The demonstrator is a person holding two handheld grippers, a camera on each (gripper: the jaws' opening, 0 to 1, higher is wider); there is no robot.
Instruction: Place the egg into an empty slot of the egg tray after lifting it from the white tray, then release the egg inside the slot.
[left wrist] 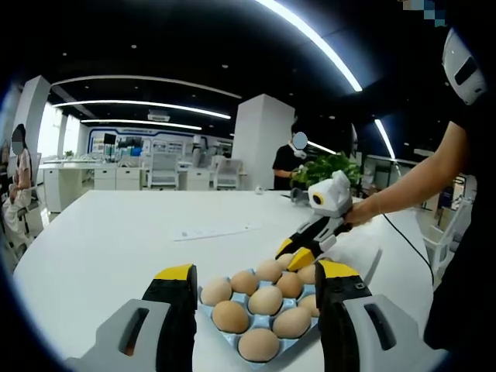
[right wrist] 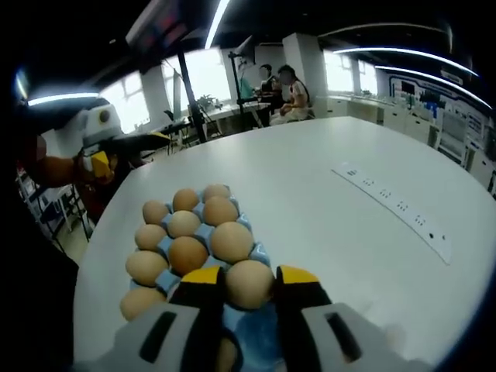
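Observation:
A blue egg tray [left wrist: 214, 321] holding several brown eggs lies on the white table, just beyond my left gripper [left wrist: 256, 273], whose yellow-tipped jaws stand wide open on either side of it. My right gripper [right wrist: 249, 277] is at the tray's near edge [right wrist: 260, 253] with a brown egg [right wrist: 249, 284] between its jaws, which touch the egg's sides. In the left gripper view the right gripper [left wrist: 295, 254] reaches in from the right, held by a hand, with its tips low over the tray's far side. The left gripper [right wrist: 116, 149] hangs past the tray's far end.
The white table [left wrist: 116, 232] spreads wide around the tray. A long white strip [right wrist: 395, 205] lies on it, also seen as the strip [left wrist: 215, 231]. A person's arm [left wrist: 411, 182] crosses at the right. A plant [left wrist: 329, 167] and people stand beyond the table.

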